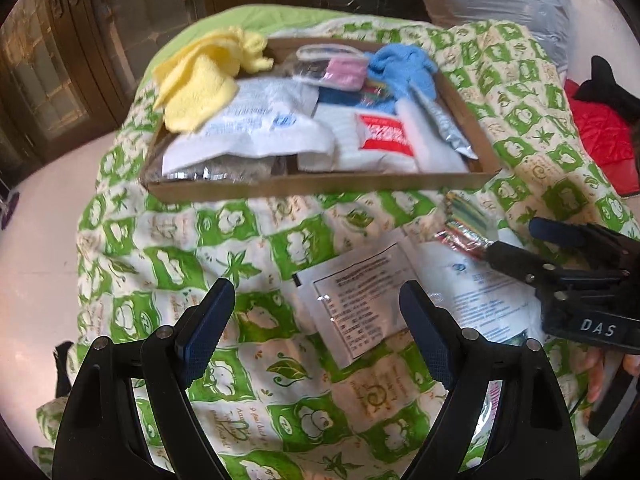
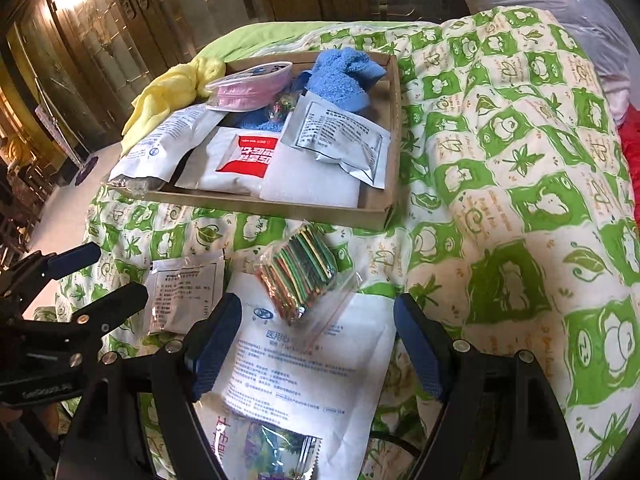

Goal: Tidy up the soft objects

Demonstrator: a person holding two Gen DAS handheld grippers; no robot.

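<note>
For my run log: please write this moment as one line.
left tool: open, empty | right tool: open, over white packet | zip bag: on packet | tray: full

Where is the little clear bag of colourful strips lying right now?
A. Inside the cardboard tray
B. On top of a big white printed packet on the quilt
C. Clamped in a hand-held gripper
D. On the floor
B: the clear bag of colourful strips rests on the big white printed packet on the green patterned quilt, in front of the cardboard tray, with no hand-held gripper gripping it.
</note>
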